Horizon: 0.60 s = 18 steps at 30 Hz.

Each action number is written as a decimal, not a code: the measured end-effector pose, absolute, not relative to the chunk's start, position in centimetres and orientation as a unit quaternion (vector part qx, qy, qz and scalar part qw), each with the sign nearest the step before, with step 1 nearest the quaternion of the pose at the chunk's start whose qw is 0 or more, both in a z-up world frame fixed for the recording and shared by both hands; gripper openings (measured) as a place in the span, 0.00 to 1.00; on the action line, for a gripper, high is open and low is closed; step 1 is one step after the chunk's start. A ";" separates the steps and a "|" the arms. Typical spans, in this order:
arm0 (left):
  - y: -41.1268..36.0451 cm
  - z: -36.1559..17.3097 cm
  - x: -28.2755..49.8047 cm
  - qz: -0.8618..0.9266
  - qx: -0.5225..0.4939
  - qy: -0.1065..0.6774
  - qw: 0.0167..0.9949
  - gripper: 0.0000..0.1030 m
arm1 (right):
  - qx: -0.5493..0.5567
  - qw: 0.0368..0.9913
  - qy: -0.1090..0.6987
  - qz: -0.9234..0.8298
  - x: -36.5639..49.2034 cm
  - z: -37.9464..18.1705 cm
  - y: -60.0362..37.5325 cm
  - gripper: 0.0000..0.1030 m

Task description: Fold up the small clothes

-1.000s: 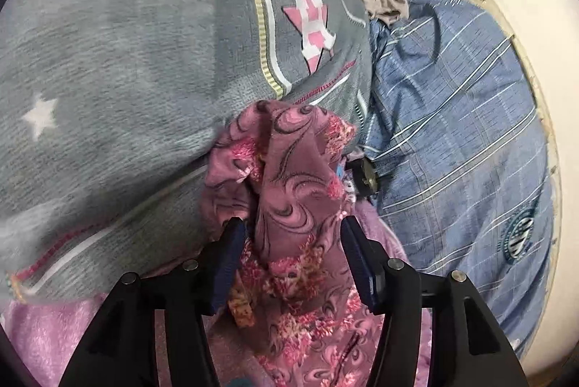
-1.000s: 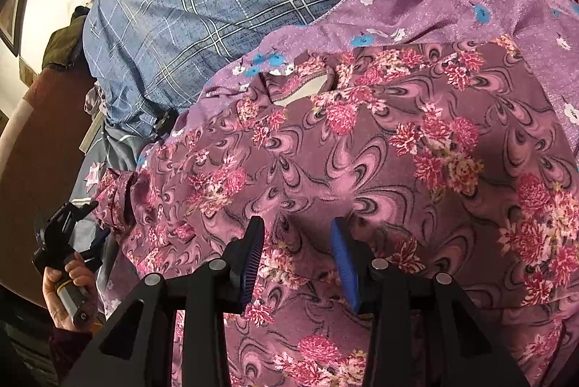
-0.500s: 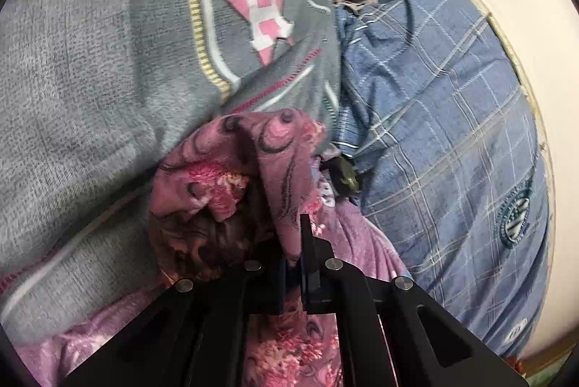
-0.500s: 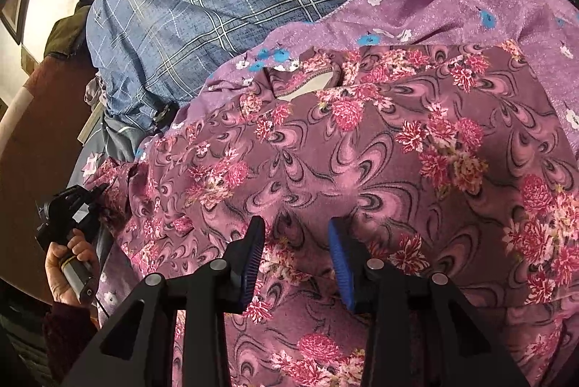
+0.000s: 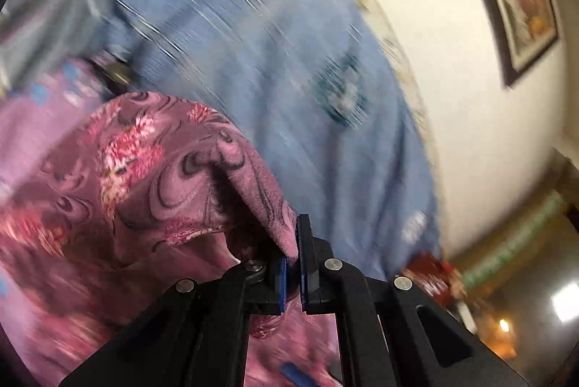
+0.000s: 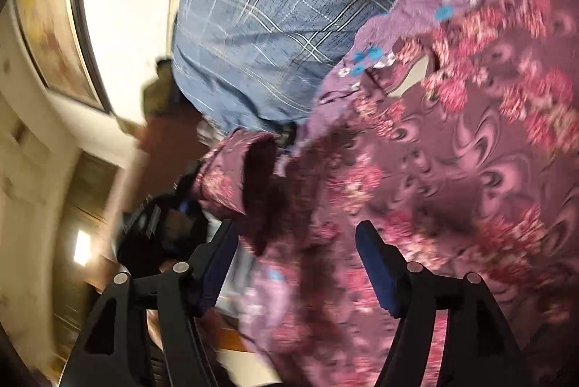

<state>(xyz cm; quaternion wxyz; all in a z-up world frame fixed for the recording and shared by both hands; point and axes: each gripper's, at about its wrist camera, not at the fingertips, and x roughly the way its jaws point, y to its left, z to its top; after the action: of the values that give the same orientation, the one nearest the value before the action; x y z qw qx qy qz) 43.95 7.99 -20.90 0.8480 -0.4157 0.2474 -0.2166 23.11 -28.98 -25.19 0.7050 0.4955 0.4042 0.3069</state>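
The left gripper (image 5: 293,264) is clenched on a fold of the soft, limp floral garment (image 5: 152,177) lying over the blue plaid cloth (image 5: 275,68), while the right gripper (image 6: 296,260), jaws just opened, hovers over it unclamped; best pinched at an edge.

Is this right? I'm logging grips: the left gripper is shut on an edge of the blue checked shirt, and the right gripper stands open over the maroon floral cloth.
Not quite. The left wrist view shows the left gripper shut on a fold of the maroon floral cloth, not the blue checked shirt behind it. The right gripper does stand open over that cloth, having just opened further.
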 end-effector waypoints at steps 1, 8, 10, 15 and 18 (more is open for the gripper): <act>6.8 -21.0 43.8 -0.234 -0.414 0.254 0.842 0.02 | 0.521 0.691 0.394 0.309 23.2 -25.5 -29.6 0.70; 1.1 -23.8 45.3 -0.298 -0.410 0.319 0.801 0.02 | 0.610 0.644 0.362 0.287 23.7 -26.9 -32.6 0.81; 0.2 -24.3 45.8 -0.297 -0.395 0.334 0.802 0.02 | 0.602 0.658 0.364 0.268 23.8 -26.9 -33.1 0.52; -0.5 -24.4 46.8 -0.262 -0.336 0.372 0.825 0.13 | 0.546 0.741 0.337 0.197 23.4 -24.4 -36.1 0.02; -0.4 -24.9 46.3 -0.229 -0.300 0.404 0.833 0.26 | 0.494 0.799 0.313 0.138 22.7 -22.1 -38.6 0.02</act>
<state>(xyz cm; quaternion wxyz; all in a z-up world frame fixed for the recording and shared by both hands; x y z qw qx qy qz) 46.28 -0.41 -24.93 0.8334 -0.2998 0.4040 -0.2286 22.73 -38.60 -22.11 0.7989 0.4945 0.3133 0.1384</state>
